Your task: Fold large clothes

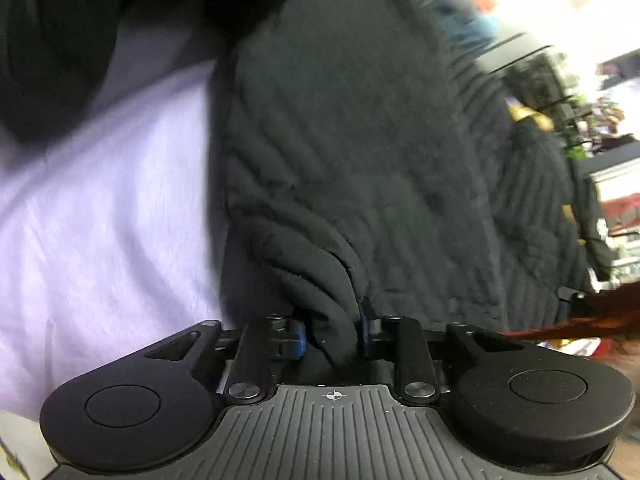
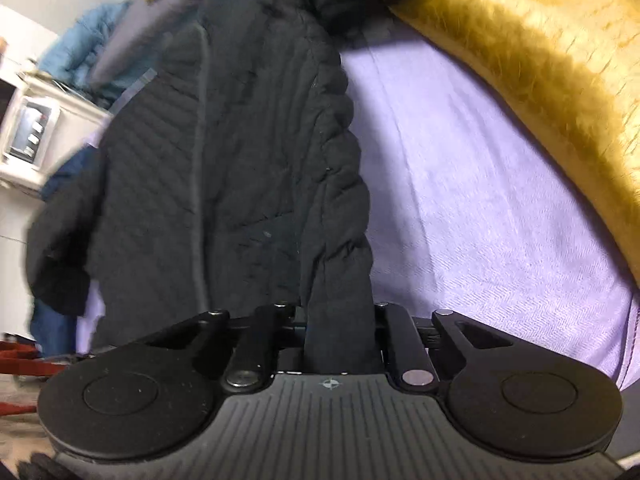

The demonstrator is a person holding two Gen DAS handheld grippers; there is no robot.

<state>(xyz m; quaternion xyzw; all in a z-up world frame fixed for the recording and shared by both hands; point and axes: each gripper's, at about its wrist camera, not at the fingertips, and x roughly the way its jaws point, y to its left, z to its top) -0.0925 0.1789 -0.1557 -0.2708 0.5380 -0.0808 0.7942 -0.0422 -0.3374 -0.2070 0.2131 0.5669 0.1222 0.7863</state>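
Left gripper pinches a jacket fold; right gripper clamps its hem. Lilac sheet at 3 o'clock, fur at 1.

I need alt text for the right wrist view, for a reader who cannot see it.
The right gripper is shut on a fold of a black quilted jacket, which lies on a lilac sheet. A golden furry fabric sits at the upper right.
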